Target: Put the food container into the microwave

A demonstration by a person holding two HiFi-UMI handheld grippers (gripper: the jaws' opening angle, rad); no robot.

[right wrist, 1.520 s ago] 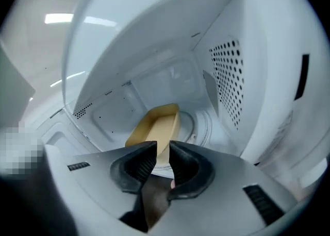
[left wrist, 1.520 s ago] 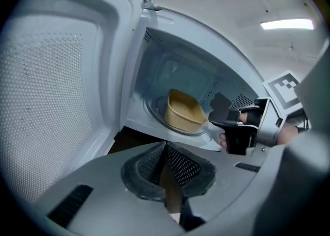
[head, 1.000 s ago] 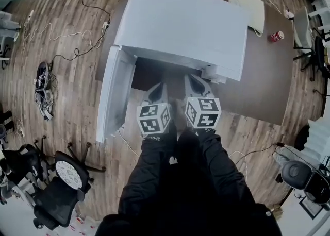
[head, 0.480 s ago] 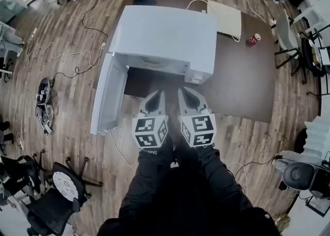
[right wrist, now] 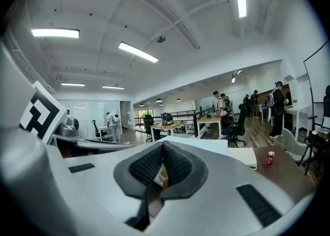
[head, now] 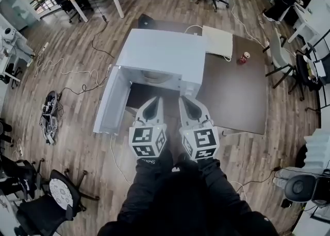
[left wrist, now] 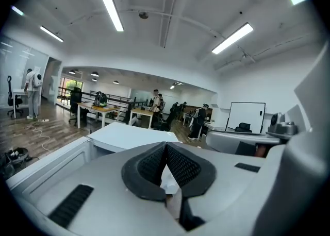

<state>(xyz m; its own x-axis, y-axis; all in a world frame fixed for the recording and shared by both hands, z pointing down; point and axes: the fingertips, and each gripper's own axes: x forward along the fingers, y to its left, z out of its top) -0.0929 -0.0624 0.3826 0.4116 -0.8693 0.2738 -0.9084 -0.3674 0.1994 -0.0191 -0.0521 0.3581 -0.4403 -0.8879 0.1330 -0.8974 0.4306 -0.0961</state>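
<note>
The white microwave (head: 162, 54) stands on a brown table (head: 237, 96), with its door (head: 108, 101) swung open to the left. A round pale shape (head: 154, 75) shows inside the opening; I cannot tell whether it is the food container. My left gripper (head: 154, 102) and right gripper (head: 187, 101) hang side by side just in front of the opening. Both are shut and hold nothing. In the left gripper view the left gripper (left wrist: 165, 147) points over the microwave's top (left wrist: 131, 134). The right gripper (right wrist: 162, 145) has its pads pressed together.
A flat white pad (head: 219, 41) and a red can (head: 244, 57) lie on the table behind and right of the microwave. Cables (head: 67, 75) trail on the wooden floor at left. An office chair (head: 56, 199) stands at lower left. People and desks fill the far room.
The head view has pulled up and back, so the microwave looks smaller and more of the room shows. Both grippers stay shut and sit slightly farther from the opening.
</note>
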